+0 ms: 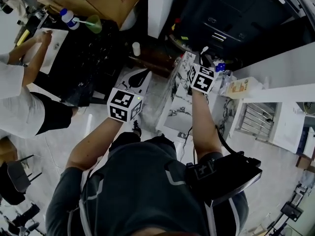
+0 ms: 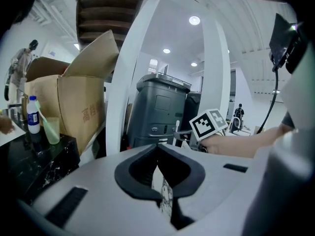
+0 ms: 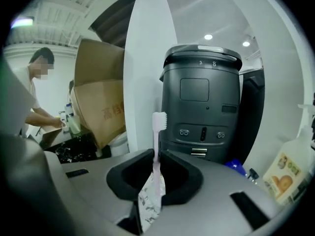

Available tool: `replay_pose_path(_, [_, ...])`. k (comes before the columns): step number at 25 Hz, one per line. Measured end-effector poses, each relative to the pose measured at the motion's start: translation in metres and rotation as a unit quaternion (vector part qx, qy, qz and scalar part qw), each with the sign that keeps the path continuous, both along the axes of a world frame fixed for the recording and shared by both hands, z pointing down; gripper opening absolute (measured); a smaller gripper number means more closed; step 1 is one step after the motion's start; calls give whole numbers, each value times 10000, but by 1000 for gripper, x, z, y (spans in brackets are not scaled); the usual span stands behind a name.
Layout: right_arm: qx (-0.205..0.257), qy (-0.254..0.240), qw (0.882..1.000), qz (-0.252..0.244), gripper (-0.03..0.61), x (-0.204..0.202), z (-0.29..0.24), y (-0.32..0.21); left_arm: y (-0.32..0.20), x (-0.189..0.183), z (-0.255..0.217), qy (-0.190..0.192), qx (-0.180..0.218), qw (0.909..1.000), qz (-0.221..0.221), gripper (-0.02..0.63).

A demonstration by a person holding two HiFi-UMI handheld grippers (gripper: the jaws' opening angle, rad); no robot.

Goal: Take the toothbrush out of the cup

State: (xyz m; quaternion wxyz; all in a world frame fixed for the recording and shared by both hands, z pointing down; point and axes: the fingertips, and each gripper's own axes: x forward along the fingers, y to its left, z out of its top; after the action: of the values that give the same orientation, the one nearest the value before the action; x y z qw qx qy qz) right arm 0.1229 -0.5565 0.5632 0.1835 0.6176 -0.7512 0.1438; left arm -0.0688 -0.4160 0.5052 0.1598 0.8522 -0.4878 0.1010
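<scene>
A pale pink toothbrush [image 3: 157, 146] stands upright between the jaws of my right gripper [image 3: 156, 157], bristle head on top, and the pads are shut on its handle. In the left gripper view the same toothbrush [image 2: 177, 130] shows just left of the right gripper's marker cube [image 2: 209, 124]. In the head view my right gripper [image 1: 204, 57] is over the far end of the marble table [image 1: 179, 102]. My left gripper [image 2: 157, 149] is shut with nothing in it and hangs left of the table [image 1: 142, 76]. No cup shows in any view.
A dark grey bin [image 3: 202, 102], a white pillar [image 3: 142, 73] and an open cardboard box [image 3: 101, 107] stand ahead. A spray bottle with a yellow label [image 3: 285, 173] is at the right. A person in white [image 1: 17, 107] works at a black table [image 1: 83, 58] on the left.
</scene>
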Motion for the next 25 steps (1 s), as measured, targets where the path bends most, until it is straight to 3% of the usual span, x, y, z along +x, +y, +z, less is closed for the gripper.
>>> replay_pose_path(8, [537, -311, 9976, -317, 63, -5, -65, 45, 0, 20, -18, 167, 146, 9994, 281, 9])
replay_pose_path(20, [1249, -638, 9892, -427, 63, 36, -169, 119, -1, 68, -79, 341, 845, 9924, 831, 9])
replay_pose_path(25, [1518, -639, 9855, -413, 63, 63, -206, 148, -4, 80, -119, 651, 1025, 9900, 711, 9])
